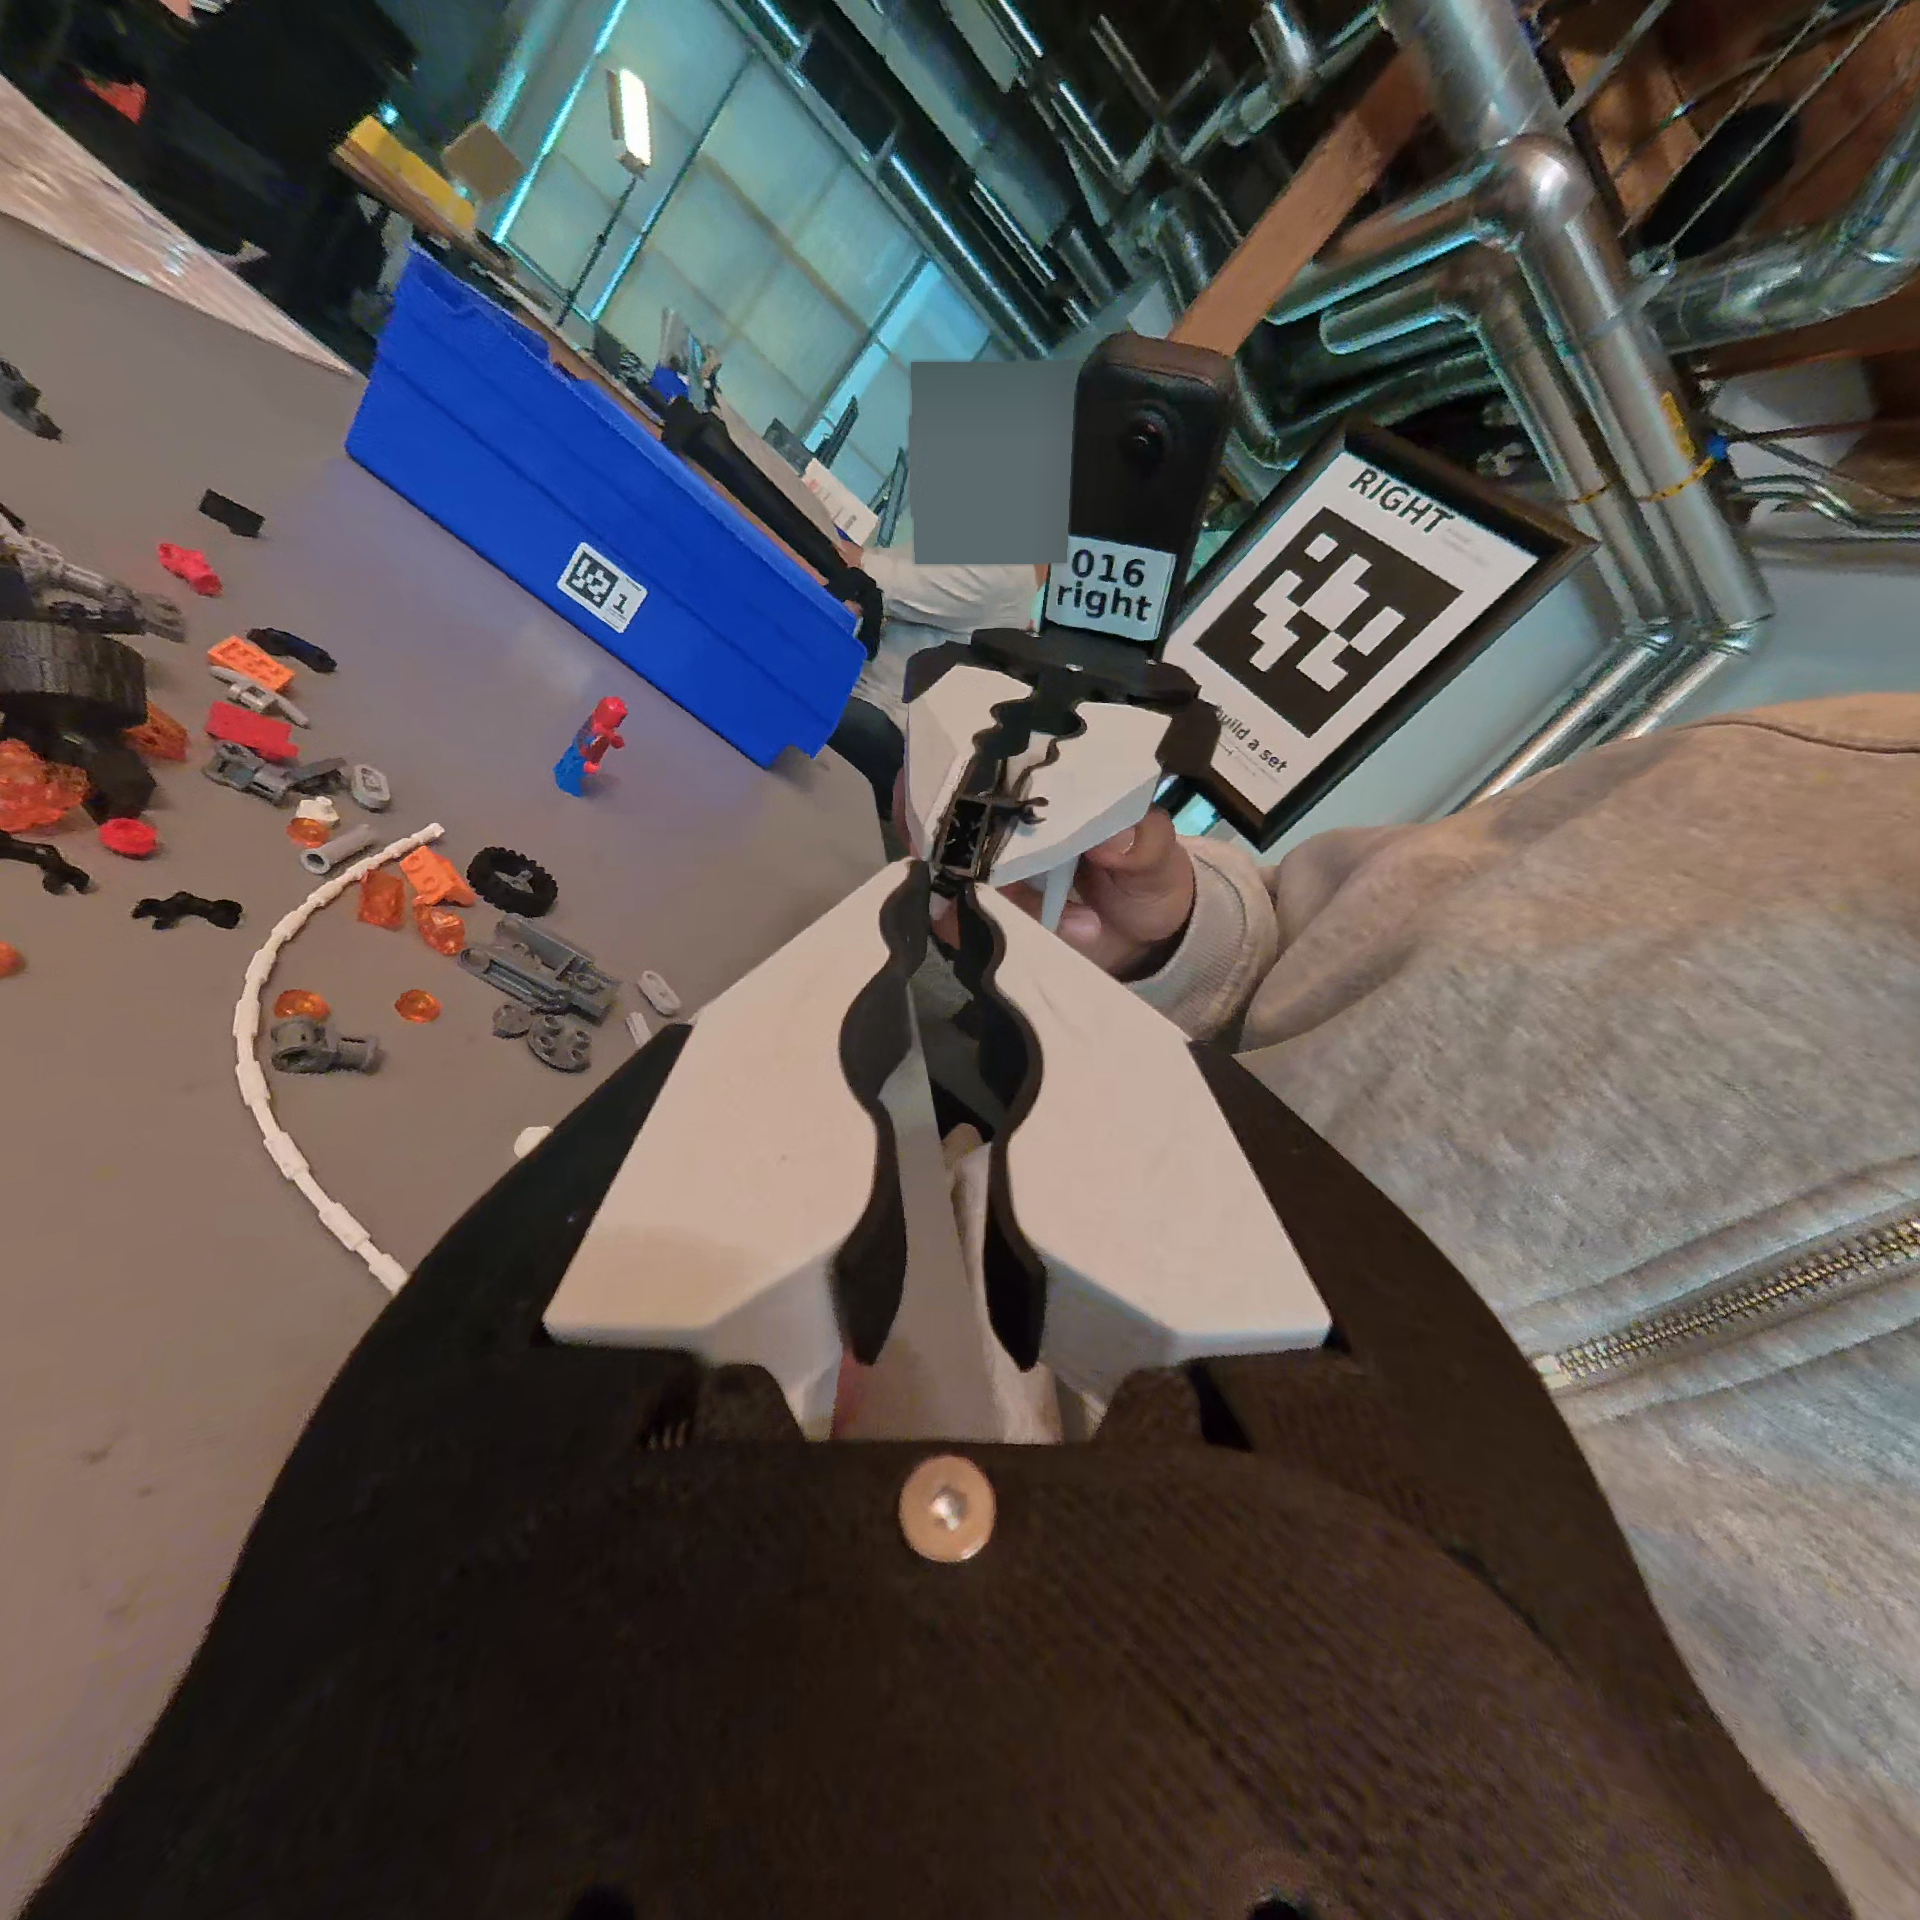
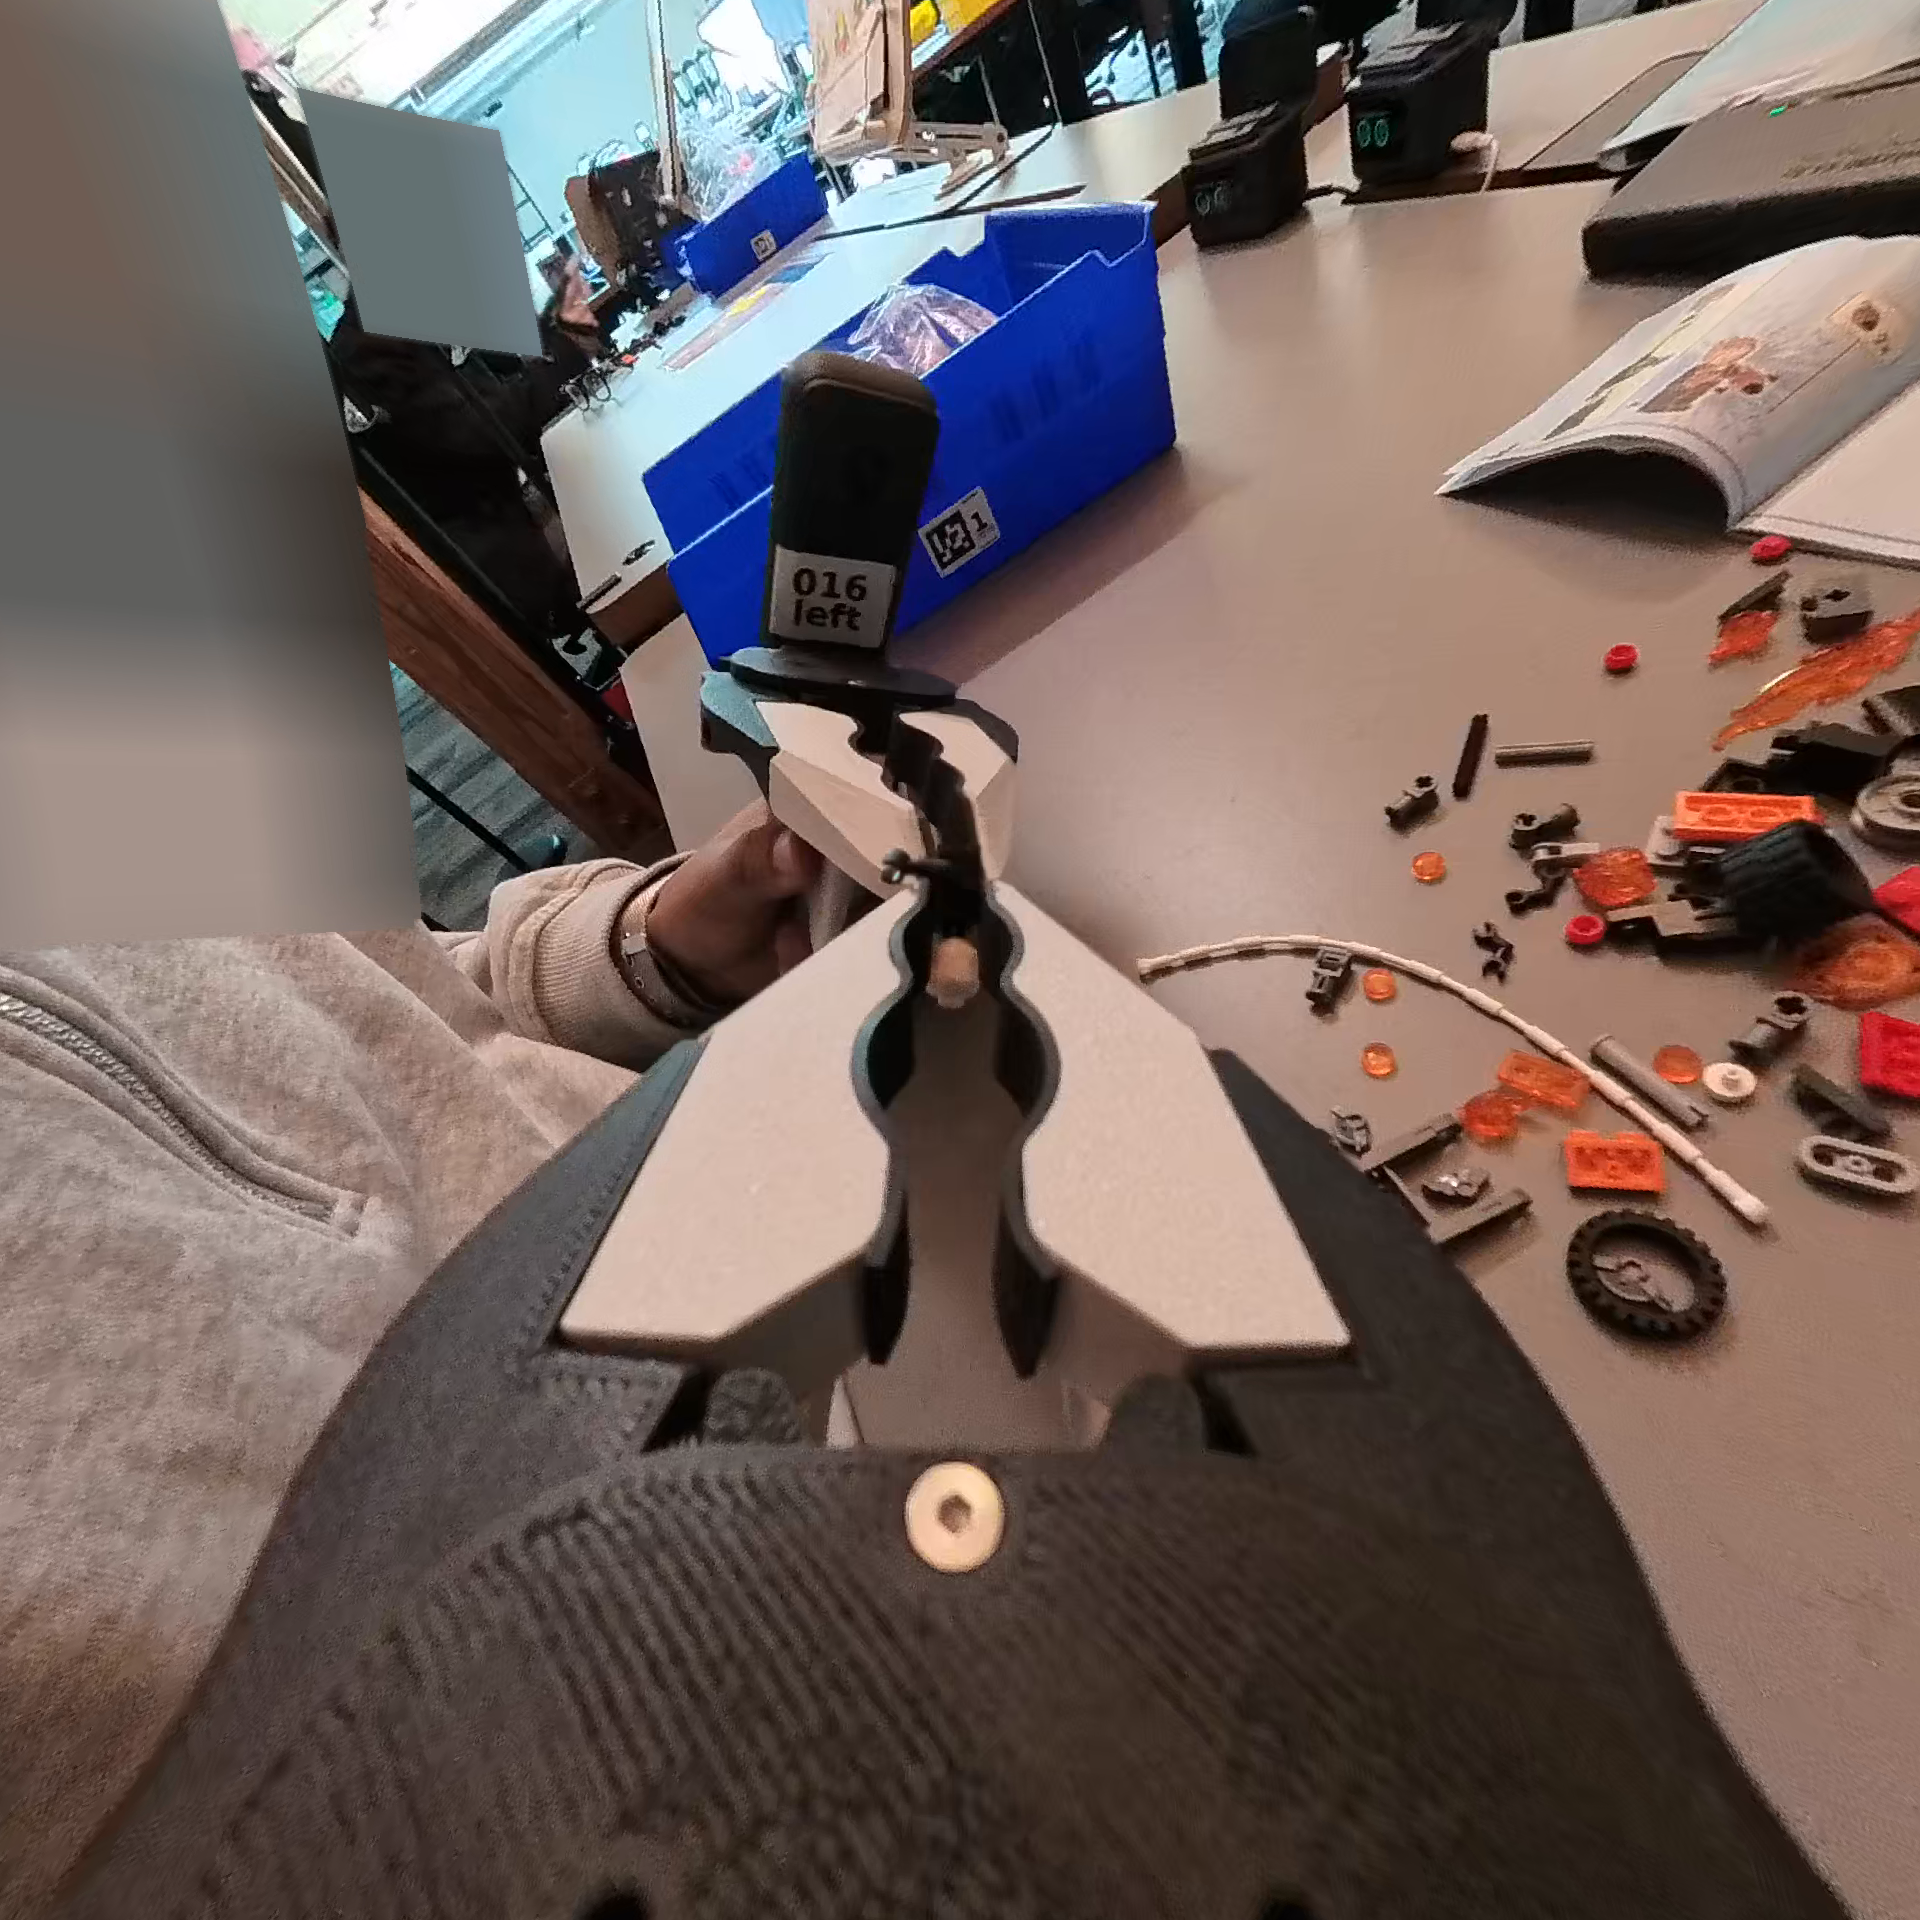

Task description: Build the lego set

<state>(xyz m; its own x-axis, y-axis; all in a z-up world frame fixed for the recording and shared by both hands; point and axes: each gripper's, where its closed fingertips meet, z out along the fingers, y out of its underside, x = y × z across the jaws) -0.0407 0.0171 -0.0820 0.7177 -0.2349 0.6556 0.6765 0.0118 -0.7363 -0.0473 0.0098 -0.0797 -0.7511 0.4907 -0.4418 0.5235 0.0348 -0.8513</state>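
Up in the air tip to tip, your left gripper (image 1: 940,904) and right gripper (image 2: 951,914) both pinch one small black lego piece (image 1: 961,831), nearly closed, with loose parts left on the bench (image 1: 644,831).

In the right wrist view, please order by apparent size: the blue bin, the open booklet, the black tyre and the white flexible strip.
1. blue bin
2. open booklet, cut off by the frame edge, so unsure against the bin
3. white flexible strip, long but thin
4. black tyre, nearer the camera, so unsure against the strip
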